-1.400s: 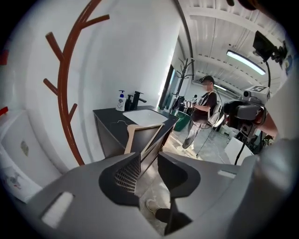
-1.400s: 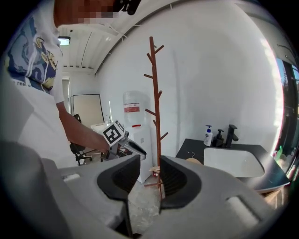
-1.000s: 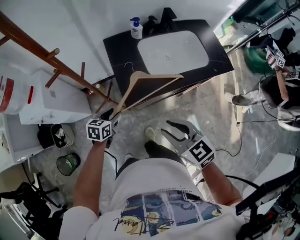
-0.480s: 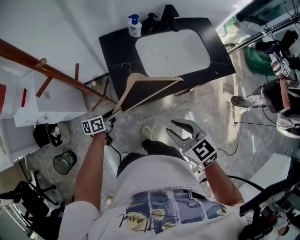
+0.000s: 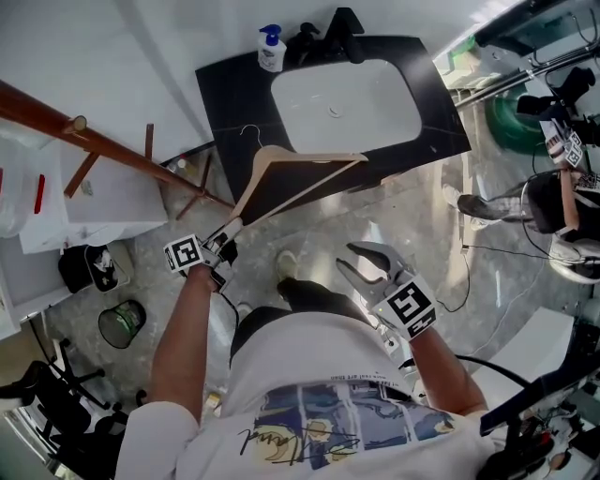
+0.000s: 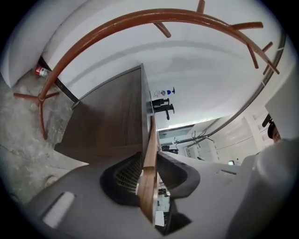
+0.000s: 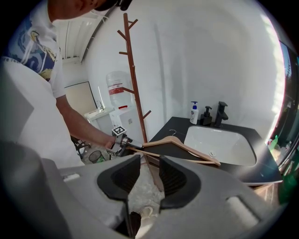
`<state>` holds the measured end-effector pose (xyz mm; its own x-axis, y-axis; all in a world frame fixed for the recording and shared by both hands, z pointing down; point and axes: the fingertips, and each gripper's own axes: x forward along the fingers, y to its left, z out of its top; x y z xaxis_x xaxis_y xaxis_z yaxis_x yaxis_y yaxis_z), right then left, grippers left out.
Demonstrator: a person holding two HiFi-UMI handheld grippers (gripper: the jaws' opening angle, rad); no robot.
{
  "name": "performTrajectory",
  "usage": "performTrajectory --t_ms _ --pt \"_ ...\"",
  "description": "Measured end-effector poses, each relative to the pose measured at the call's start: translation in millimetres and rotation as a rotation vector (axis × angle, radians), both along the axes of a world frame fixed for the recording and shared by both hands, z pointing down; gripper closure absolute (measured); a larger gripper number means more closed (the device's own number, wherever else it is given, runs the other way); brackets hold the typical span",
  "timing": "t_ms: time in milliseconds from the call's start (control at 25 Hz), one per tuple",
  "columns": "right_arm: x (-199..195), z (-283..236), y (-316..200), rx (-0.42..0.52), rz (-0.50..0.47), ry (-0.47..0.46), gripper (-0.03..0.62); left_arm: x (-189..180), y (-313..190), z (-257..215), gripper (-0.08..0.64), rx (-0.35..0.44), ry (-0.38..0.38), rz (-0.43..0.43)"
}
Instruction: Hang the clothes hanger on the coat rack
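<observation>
A pale wooden clothes hanger [image 5: 291, 173] with a metal hook lies out over the black counter, held by one end. My left gripper [image 5: 228, 234] is shut on that end; its jaws have just been closing, and in the left gripper view the hanger's bar [image 6: 149, 154] sits pressed between the pads. The brown wooden coat rack [image 5: 112, 148] slants across the left, its pegged pole [image 6: 117, 23] arching above the hanger. My right gripper [image 5: 361, 264] hangs open and empty near the person's legs, and its own view shows the hanger [image 7: 180, 148] and the rack [image 7: 135, 84] ahead.
A black counter [image 5: 234, 89] with a white basin [image 5: 342, 98], a faucet [image 5: 333, 28] and a soap bottle [image 5: 271, 52] stands behind the hanger. A white cabinet [image 5: 103, 202] and a small bin [image 5: 120, 323] are at the left. Cables and gear lie at the right.
The left gripper has rolled at the wrist with the hanger's end still between its jaws. Both hands have sunk a little. The right gripper stays open.
</observation>
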<state>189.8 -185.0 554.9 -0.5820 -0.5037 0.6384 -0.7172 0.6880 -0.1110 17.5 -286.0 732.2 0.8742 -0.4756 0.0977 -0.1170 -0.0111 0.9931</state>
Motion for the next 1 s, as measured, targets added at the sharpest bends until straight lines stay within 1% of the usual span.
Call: performTrajectory --t_ms 40,120,360,520,600,720,800,880,960,1000 --pt "-1.4 -0.3 0.4 0.001 0.001 0.0 0.463 2.1 0.7 -7.7 0.47 -0.003 0.043 -0.002" --pt "-4.9 -1.5 1.9 0.003 0.002 -0.003 0.463 1.6 2.7 -14.6 0.498 -0.003 0.073 0.001" --pt "-9.3 -1.1 5.5 0.012 0.004 -0.006 0.463 2.3 4.5 -30.0 0.503 0.025 0.091 0.005" --pt "-15.7 -2.3 9.6 0.02 0.0 -0.007 0.463 0.7 7.3 -49.0 0.506 0.048 0.103 -0.008" --pt "-20.3 -2.3 13.1 0.021 -0.004 -0.008 0.463 -2.5 10.0 -56.7 0.508 0.064 0.095 -0.012" --pt "-27.9 -2.9 18.1 0.028 -0.013 -0.003 0.463 -12.6 13.7 -62.1 0.508 0.119 0.055 -0.012" --pt "-33.5 -5.0 21.0 0.036 -0.019 0.0 0.463 -17.8 17.2 -74.7 0.508 0.135 0.057 -0.02" --pt "-39.3 -8.0 25.4 0.043 -0.027 0.002 0.463 -24.6 23.3 -83.9 0.508 0.158 0.039 -0.024" --pt "-45.6 -10.5 31.1 0.048 -0.036 0.004 0.463 -33.1 30.4 -93.1 0.508 0.22 -0.005 -0.014" --pt "-49.0 -11.4 33.5 0.05 -0.04 0.004 0.463 -37.6 32.8 -100.3 0.508 0.272 -0.031 -0.005"
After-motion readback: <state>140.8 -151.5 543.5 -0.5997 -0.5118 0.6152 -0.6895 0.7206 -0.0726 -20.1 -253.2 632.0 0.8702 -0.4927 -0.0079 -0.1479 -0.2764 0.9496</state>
